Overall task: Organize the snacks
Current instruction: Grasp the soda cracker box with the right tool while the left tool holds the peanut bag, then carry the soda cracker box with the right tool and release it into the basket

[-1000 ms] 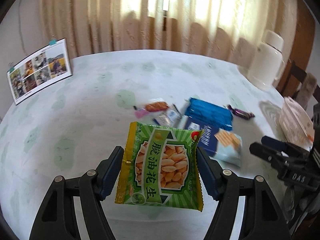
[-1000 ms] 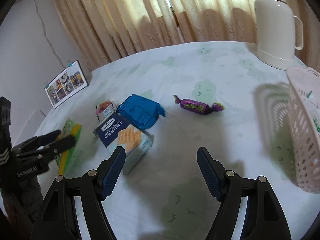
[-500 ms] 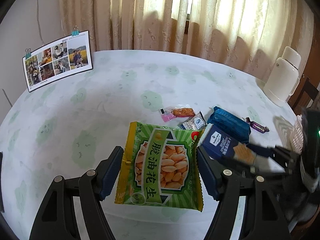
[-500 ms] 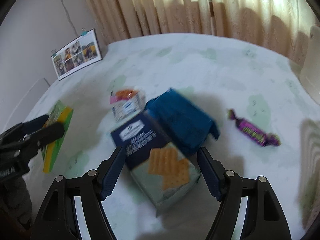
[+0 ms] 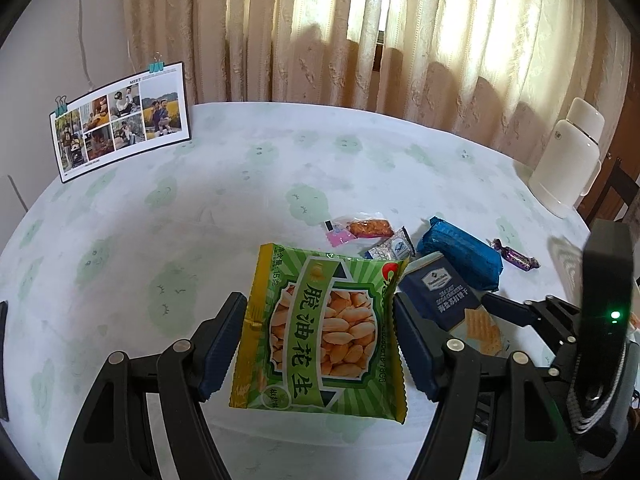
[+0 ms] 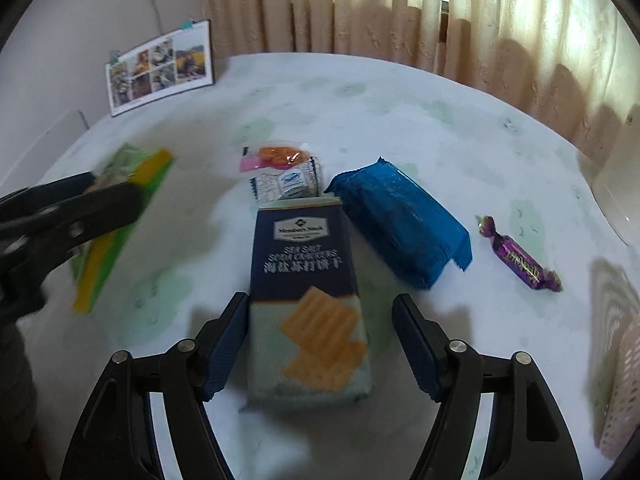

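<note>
The jaws of the left gripper hold the green peanut packet by its two side edges, its printed face up between the pads and above the worktop. That hold is on thin, crinkly foil seams, so I'd judge the packet could buckle or slide out if the hand tilts or swings. Ahead of the jaws and to their right lie a small orange snack sachet, a little white sachet and a blue wrapped pack. The sea salt soda cracker pack sits just right of the right pad, with the other gripper reaching in over it, so the two tools are near enough to knock together.

From the right wrist, the jaws of the right gripper are closing with the cracker pack between them. The left pad is at its side, while the right pad is apart from it. The pack lies off-centre, so the closing jaws may shove or twist it rather than clamp it squarely, and a hard squeeze could crush the crackers. The blue pack lies just ahead and right, near enough to be nudged. The purple candy is farther right, and the pink basket is at the far right edge.
</note>
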The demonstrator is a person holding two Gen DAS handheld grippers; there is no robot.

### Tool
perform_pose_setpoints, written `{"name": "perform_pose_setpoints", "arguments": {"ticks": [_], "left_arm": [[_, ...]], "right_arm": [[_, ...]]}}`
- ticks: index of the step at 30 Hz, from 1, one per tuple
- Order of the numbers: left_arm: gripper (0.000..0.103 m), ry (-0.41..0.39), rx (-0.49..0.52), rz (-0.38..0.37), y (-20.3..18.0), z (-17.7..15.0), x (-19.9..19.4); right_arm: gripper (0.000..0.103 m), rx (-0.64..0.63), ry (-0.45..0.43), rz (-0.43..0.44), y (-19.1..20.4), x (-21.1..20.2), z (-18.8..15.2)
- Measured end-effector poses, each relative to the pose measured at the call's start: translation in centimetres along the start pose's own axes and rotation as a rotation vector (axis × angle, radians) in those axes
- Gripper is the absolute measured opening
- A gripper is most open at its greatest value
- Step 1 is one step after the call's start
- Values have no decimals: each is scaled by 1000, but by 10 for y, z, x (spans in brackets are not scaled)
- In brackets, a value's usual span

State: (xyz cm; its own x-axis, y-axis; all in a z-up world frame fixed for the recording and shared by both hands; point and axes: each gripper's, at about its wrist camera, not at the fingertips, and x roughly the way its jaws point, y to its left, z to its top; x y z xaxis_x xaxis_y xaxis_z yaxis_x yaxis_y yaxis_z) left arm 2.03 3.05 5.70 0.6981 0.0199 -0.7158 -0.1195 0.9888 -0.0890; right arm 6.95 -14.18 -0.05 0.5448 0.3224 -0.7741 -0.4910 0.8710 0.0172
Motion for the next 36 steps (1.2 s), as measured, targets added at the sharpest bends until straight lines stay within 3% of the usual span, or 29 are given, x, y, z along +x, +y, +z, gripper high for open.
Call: {"name": "perform_pose_setpoints", "arguments": {"ticks": [4, 11, 18, 36], "left_arm": [[69, -16, 23, 13, -1, 0, -1], [70, -100, 75, 82, -13, -1, -13], [70, -159, 107, 118, -21, -4, -19], [70, -109, 154, 120, -36, -12, -2]], "right_arm": [[52, -22, -18, -9, 11, 1, 3], [51, 28, -45, 27, 8, -8, -4], [51, 103, -138, 43, -9, -38, -8], [51, 441, -364, -66, -113, -113, -28]]}}
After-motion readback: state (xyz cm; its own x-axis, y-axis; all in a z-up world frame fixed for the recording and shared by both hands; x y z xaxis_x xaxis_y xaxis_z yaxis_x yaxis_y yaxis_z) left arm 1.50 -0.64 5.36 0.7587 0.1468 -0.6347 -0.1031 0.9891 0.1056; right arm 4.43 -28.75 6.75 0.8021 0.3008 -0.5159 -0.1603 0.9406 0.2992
